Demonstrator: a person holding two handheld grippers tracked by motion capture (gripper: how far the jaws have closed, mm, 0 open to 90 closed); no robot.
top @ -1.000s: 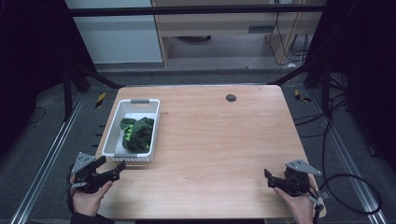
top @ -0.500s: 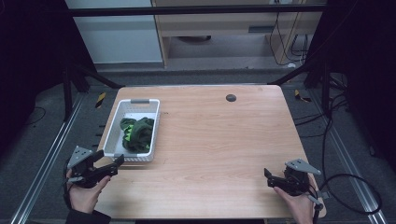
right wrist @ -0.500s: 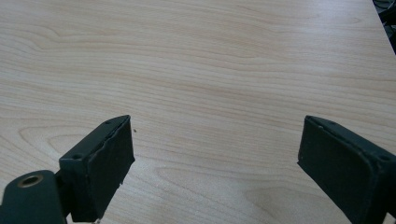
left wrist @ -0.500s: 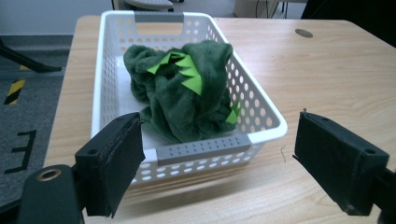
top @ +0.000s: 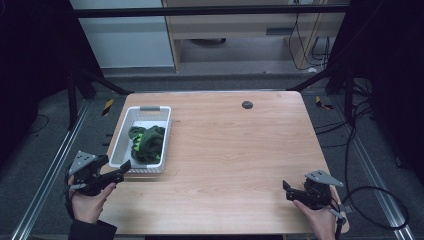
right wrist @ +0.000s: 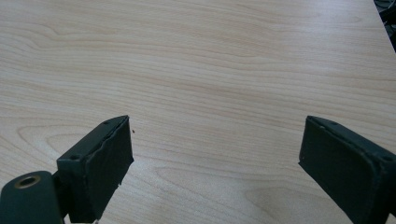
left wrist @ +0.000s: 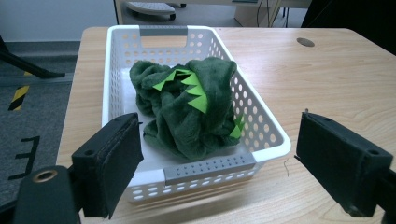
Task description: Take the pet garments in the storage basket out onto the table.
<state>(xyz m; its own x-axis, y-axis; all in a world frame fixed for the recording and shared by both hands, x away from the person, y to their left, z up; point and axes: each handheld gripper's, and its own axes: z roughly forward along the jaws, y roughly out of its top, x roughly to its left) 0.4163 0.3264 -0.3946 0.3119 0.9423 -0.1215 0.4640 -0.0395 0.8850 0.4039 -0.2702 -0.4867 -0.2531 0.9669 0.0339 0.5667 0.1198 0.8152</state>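
Note:
A white perforated basket [top: 120, 145] [left wrist: 261, 123] stands on the left part of the wooden table [top: 235, 150]. Inside it lies a dark green plush cloth with light green spikes [top: 146, 143] [left wrist: 189, 109]. My left gripper [top: 122, 170] [left wrist: 219, 170] is open just short of the basket's near end, jaws wide apart with nothing between them. My right gripper [top: 286, 191] [right wrist: 215, 172] is open low over the bare wood near the table's front right corner, holding nothing.
A small dark round grommet [top: 247, 105] [left wrist: 305, 42] sits in the table near the far edge. Metal frame rails and cables run along the floor on both sides. A wooden cabinet [top: 235, 25] stands behind the table.
My left gripper has shifted slightly left and up toward the basket's near end. The right gripper has stayed where it was.

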